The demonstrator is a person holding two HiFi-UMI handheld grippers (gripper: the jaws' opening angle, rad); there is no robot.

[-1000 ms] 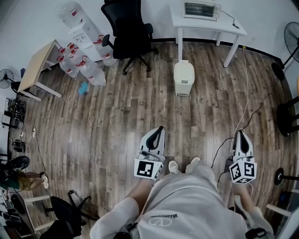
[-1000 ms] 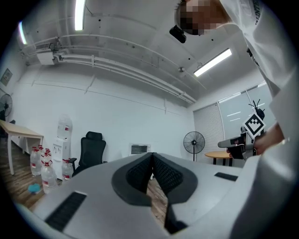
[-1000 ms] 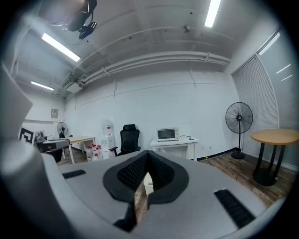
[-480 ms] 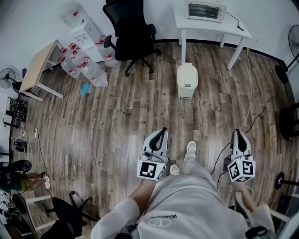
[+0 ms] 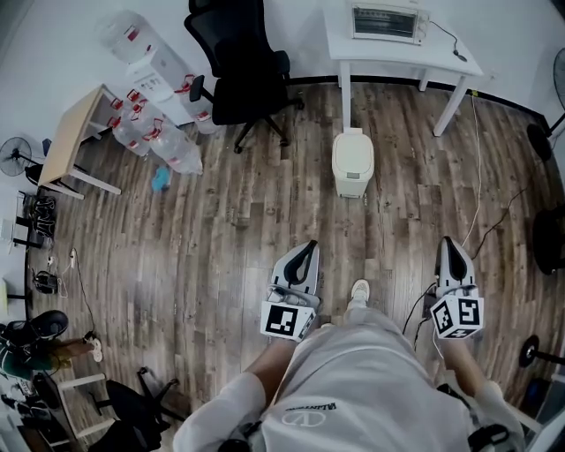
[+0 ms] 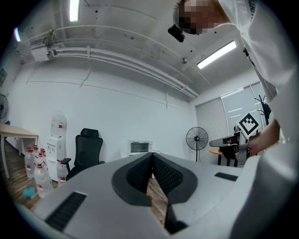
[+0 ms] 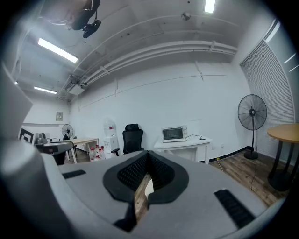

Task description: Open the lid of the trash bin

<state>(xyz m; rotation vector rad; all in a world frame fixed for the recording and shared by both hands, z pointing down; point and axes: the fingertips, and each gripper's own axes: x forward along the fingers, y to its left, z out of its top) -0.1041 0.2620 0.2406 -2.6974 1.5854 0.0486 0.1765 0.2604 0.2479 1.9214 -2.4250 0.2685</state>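
Note:
The cream trash bin (image 5: 353, 163) stands on the wooden floor in front of the white table, its lid down, in the head view. My left gripper (image 5: 305, 246) is held low and well short of the bin, pointing toward it, jaws shut and empty. My right gripper (image 5: 450, 241) is held to the bin's right and equally far back, also shut on nothing. In the left gripper view the left gripper (image 6: 152, 157) has its ribbed pads meeting at the tip. In the right gripper view the right gripper (image 7: 147, 154) is likewise closed; the bin is mostly hidden behind the jaws.
A white table (image 5: 459, 55) carries a toaster oven (image 5: 386, 21). A black office chair (image 5: 238, 71) stands left of the bin. Several water bottles (image 5: 163, 141) and a wooden table (image 5: 75, 137) are at the far left. A cable (image 5: 477, 177) runs along the floor at the right.
The person has stepped forward, so the bin sits slightly nearer in the head view. Both grippers kept their low position and stayed shut.

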